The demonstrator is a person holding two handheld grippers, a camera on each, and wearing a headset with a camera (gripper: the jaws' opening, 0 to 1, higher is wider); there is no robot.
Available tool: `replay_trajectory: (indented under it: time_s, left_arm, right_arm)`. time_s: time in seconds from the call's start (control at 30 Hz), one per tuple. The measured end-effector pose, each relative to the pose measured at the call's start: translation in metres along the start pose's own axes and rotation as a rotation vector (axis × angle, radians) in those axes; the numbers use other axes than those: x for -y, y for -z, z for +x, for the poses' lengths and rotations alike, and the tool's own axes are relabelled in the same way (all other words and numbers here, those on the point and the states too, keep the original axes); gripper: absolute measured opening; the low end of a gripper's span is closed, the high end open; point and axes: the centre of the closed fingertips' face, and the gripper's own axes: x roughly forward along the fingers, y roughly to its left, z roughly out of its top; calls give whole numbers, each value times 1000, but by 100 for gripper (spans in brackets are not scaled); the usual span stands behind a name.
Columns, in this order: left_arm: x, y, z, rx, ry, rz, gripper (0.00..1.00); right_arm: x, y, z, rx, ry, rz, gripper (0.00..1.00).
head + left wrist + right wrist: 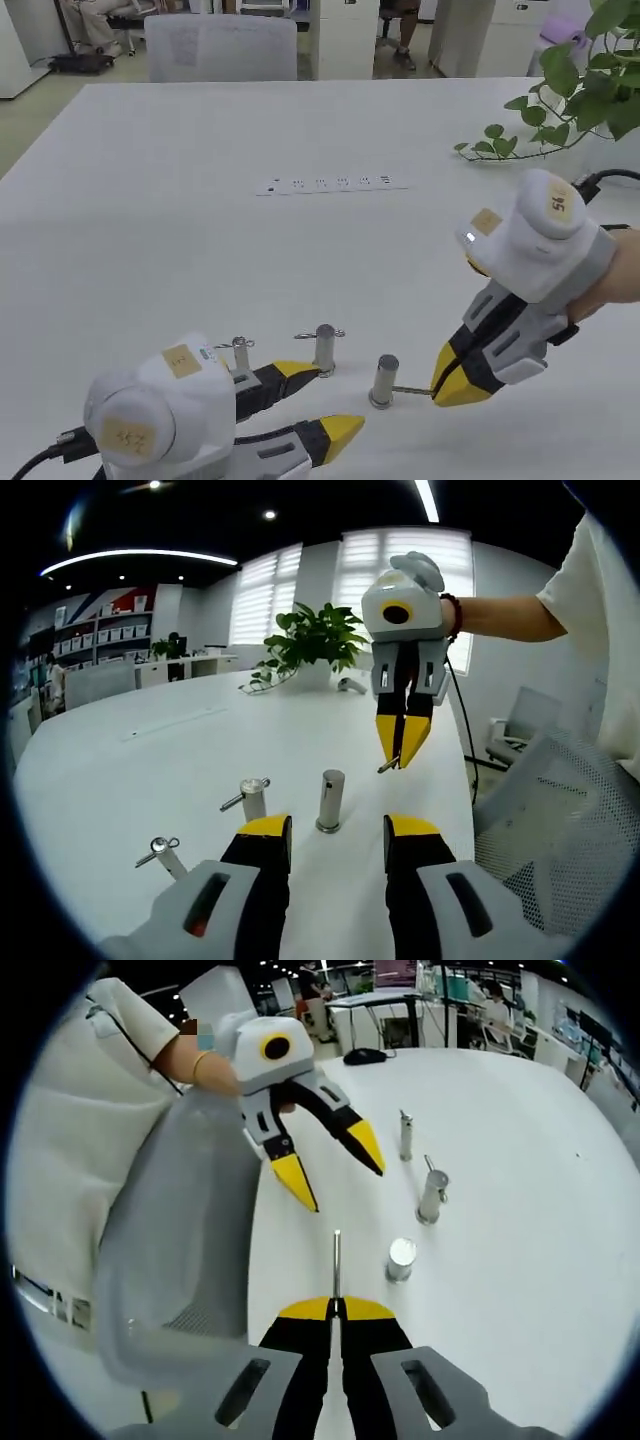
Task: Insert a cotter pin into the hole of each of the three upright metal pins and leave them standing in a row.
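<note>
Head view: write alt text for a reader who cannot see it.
The right tool, shut on a cotter pin, aims it sideways at the bare metal pin on a white table. The open left tool sits low left, beside the middle pin and the left pin, which each already carry a cotter pin.

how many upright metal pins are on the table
3, in a row on the table: the left pin, the middle pin and the right pin, nearest the right gripper. None seems hidden.
</note>
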Motion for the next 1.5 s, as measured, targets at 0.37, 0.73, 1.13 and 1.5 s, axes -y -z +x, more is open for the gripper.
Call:
replay_trajectory:
  time_s: [0.37,0.73,1.13,1.5]
  left_arm:
    - [-1,9,23,-28,19,22,34]
    - [-6,12,41,-43,27,34,31]
    - [-6,14,56,-36,32,23,26]
    - [-5,15,68,-39,43,33,20]
  right_arm:
    - [16,20,-2,-49,15,11,3]
    - [32,30,1,-79,33,19,3]
    - [43,29,2,-96,31,-9,3]
    - [44,30,4,-105,22,-19,3]
